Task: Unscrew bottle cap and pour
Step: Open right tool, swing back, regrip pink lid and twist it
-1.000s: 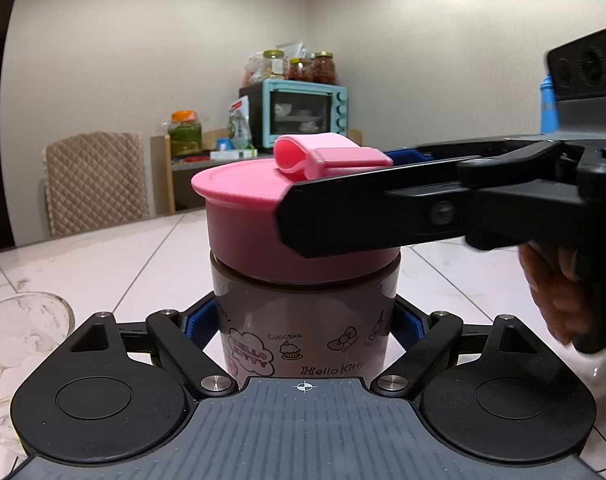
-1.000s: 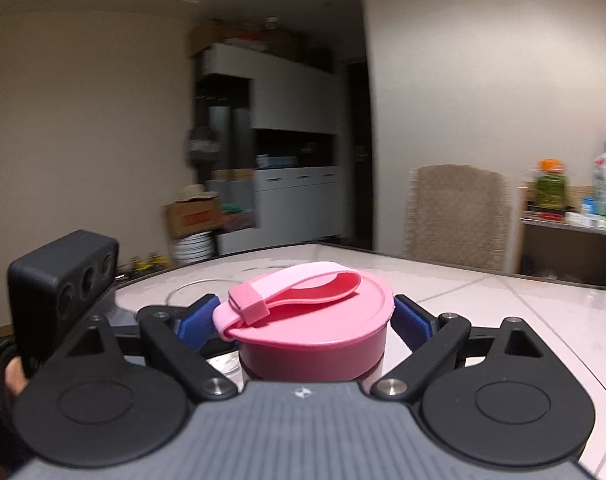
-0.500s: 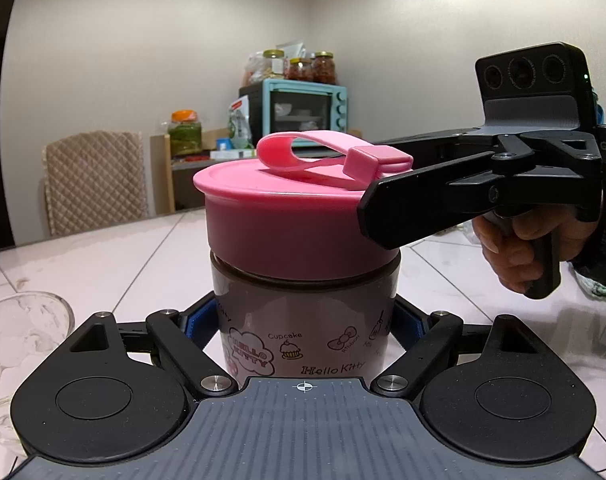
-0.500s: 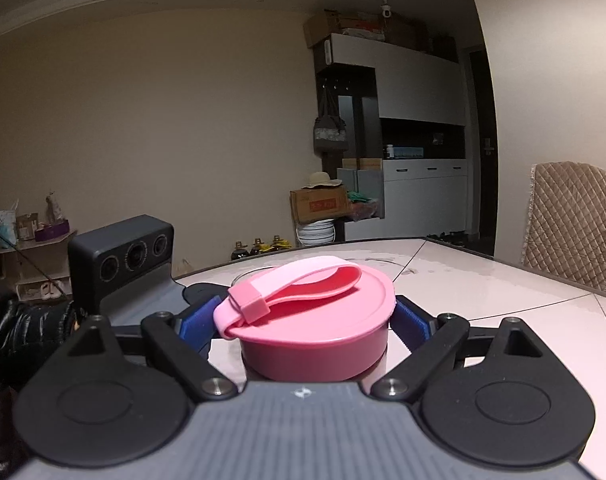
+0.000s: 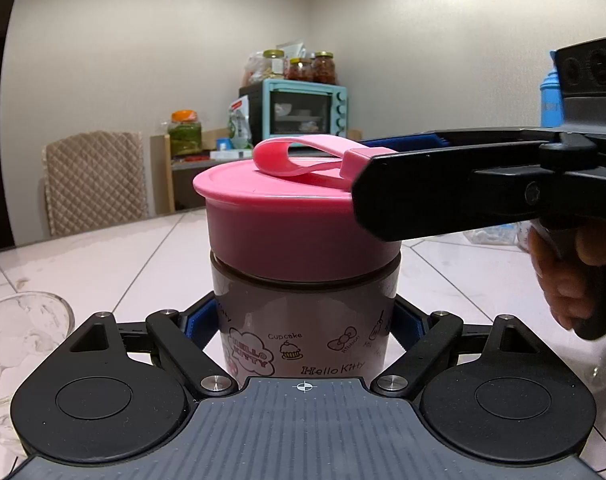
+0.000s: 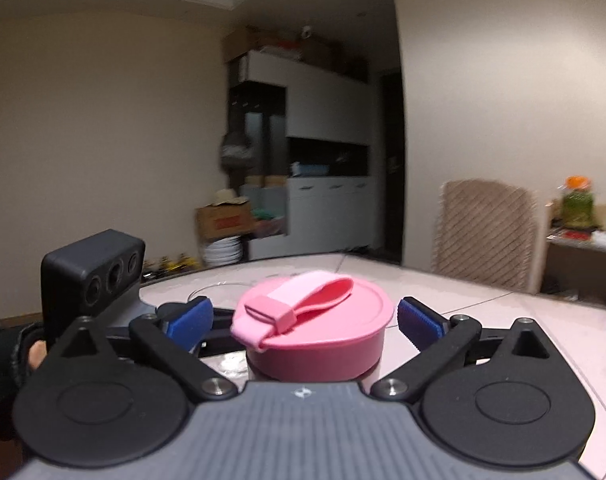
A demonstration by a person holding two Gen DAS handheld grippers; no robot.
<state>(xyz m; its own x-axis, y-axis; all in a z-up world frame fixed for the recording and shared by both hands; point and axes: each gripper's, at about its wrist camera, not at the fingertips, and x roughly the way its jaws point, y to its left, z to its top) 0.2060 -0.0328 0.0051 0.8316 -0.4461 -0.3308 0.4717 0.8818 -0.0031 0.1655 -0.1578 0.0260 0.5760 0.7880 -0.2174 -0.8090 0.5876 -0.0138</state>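
Observation:
A grey Hello Kitty bottle stands on the white table. My left gripper is shut on its body, blue pads pressing both sides. The pink screw cap with a looped pink strap sits on the bottle's top. In the right wrist view the cap lies between the fingers of my right gripper, whose jaws are opening. Its blue pads stand a small gap off the cap on each side. From the left wrist view, one black finger of the right gripper reaches in beside the cap.
A clear glass bowl sits on the table at the left, close to the bottle. A hand holds the right gripper's handle. Beyond the table are a quilted chair and a shelf with a turquoise oven.
The right gripper turned the cap, so the strap now faces another way. Its jaws then came off the cap and the gripper swung back round. The left gripper and bottle stayed put.

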